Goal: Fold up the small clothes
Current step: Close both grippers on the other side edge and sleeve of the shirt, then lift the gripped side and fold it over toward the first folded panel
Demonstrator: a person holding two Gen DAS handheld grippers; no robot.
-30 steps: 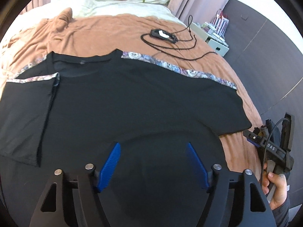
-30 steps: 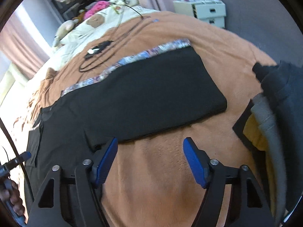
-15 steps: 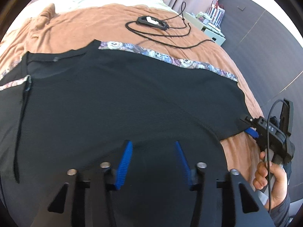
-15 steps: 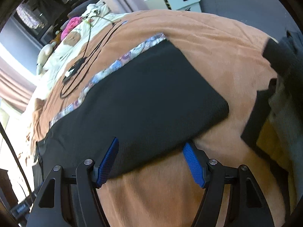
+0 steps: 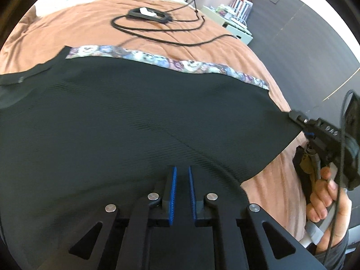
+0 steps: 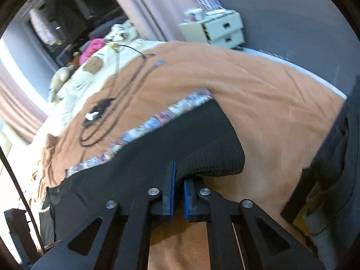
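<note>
A black shirt (image 5: 135,117) with a patterned strip (image 5: 180,64) along its far edge lies spread on a brown blanket (image 5: 78,29). My left gripper (image 5: 181,173) is low over the shirt's near part. Its jaws are closing, and the blue pads pinch black cloth in a narrow gap. My right gripper (image 6: 178,175) is also closing, and the shirt's (image 6: 202,135) near edge is nipped between its pads, with the corner bunched up. In the left wrist view the right gripper (image 5: 294,115) meets the shirt's right corner, held by a hand (image 5: 326,193).
A black device with looped cable (image 5: 148,14) lies on the blanket beyond the shirt. A pile of dark clothes (image 6: 333,157) sits to the right. White drawers (image 6: 220,30) stand past the bed, and soft toys (image 6: 94,67) lie at its head.
Both pairs of jaws went from wide apart to nearly together. The left gripper moved forward and lower over the shirt. The right gripper reached the shirt's edge and took hold of it.
</note>
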